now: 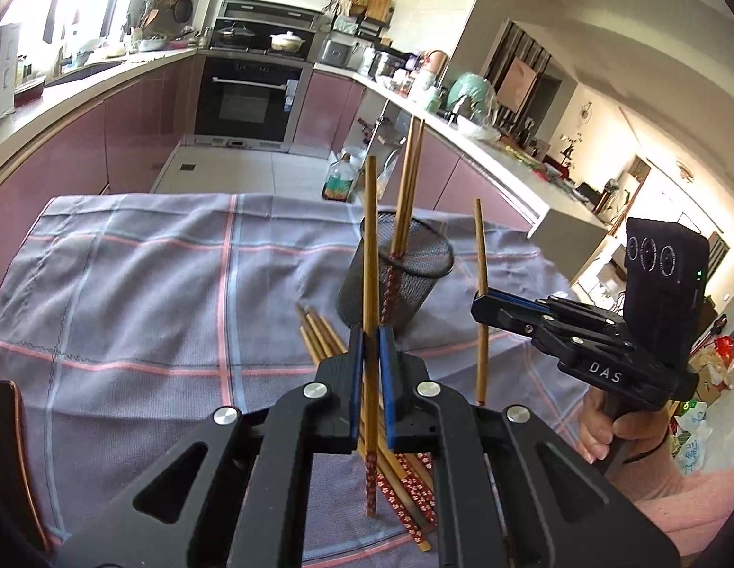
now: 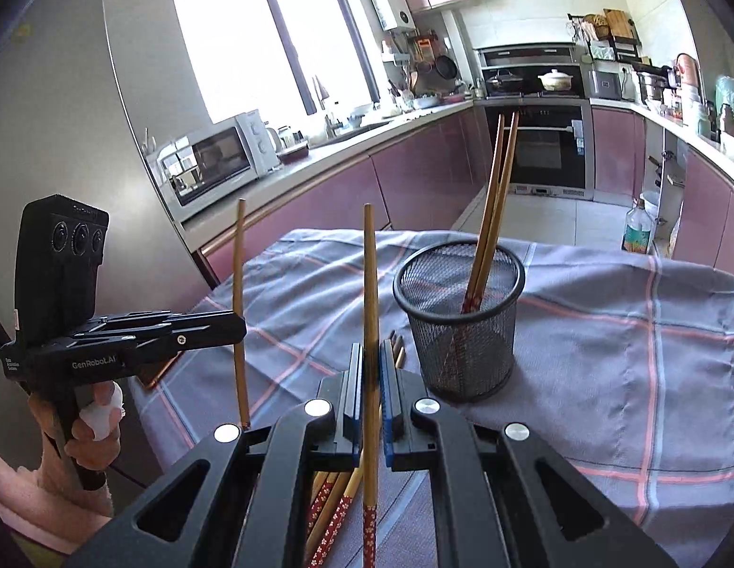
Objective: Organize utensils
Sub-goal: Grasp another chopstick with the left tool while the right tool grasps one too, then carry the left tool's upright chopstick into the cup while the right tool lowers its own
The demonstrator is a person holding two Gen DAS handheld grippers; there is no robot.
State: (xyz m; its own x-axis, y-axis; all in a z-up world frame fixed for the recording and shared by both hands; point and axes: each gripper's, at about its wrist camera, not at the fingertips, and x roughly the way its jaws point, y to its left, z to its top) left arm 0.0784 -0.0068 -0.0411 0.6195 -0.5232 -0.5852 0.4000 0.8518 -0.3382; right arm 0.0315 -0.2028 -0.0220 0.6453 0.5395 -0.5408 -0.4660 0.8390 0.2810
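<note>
A black mesh cup [image 1: 395, 274] [image 2: 459, 317] stands on the checked cloth with two wooden chopsticks [image 1: 407, 189] [image 2: 492, 217] upright in it. My left gripper [image 1: 371, 355] is shut on one chopstick [image 1: 369, 246], held upright just in front of the cup. My right gripper [image 2: 371, 374] is shut on another chopstick [image 2: 370, 284], also upright, left of the cup. Each gripper shows in the other view: the right one [image 1: 480, 303] with its chopstick [image 1: 480, 255], the left one [image 2: 239, 326] with its chopstick [image 2: 238, 274]. Several loose chopsticks [image 1: 319, 331] [image 2: 334, 511] lie on the cloth under the grippers.
The grey checked cloth [image 1: 154, 284] [image 2: 627, 355] covers the table. A dark red-edged object [image 1: 7, 449] sits at the table's left edge. Kitchen counters, an oven [image 1: 248, 94] and a microwave [image 2: 215, 156] stand beyond. A bottle [image 1: 341, 180] stands on the floor.
</note>
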